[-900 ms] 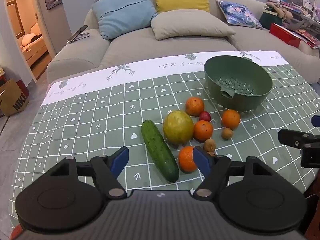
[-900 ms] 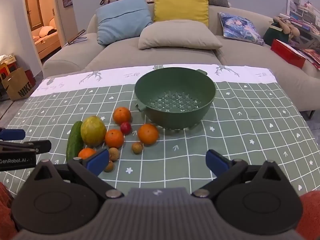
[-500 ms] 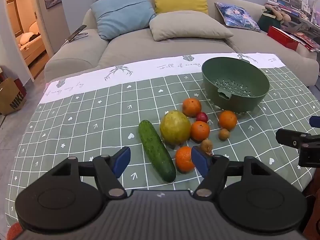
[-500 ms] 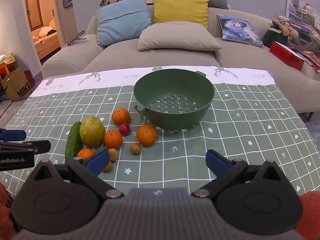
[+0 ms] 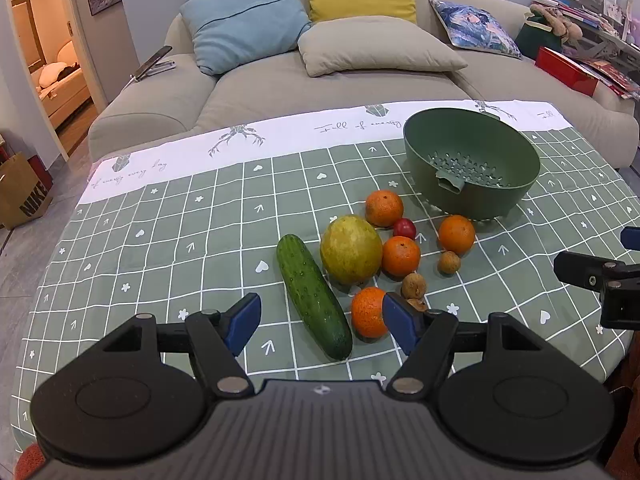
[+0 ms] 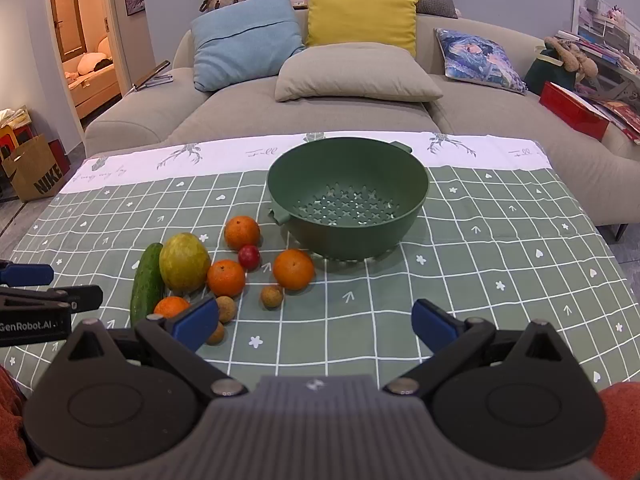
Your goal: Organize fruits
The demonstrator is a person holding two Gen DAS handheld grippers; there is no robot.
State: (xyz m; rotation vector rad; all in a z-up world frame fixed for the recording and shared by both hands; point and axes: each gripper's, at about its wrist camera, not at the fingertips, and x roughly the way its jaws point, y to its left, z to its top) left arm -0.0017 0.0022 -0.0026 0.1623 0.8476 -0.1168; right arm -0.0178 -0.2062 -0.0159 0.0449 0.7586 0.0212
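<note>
A cucumber [image 5: 314, 295], a yellow-green mango [image 5: 351, 249], several oranges [image 5: 401, 257], a small red fruit [image 5: 404, 227] and small brown fruits [image 5: 449, 262] lie grouped on the green checked tablecloth [image 5: 160, 240]. An empty green colander [image 5: 472, 164] stands behind them to the right. My left gripper [image 5: 320, 322] is open and empty, just short of the cucumber's near end. My right gripper [image 6: 316, 320] is open and empty, in front of the colander [image 6: 347, 196], with the fruit group [image 6: 226, 278] to its left.
A grey sofa [image 6: 320, 116] with blue, yellow and beige cushions stands right behind the table. A Nike paper bag [image 5: 24, 192] sits on the floor at the left. The left gripper shows in the right wrist view [image 6: 36, 292] at the left edge.
Both views have shifted slightly: the fruits and colander sit a little lower and nearer in frame. Both grippers stay open and empty.
</note>
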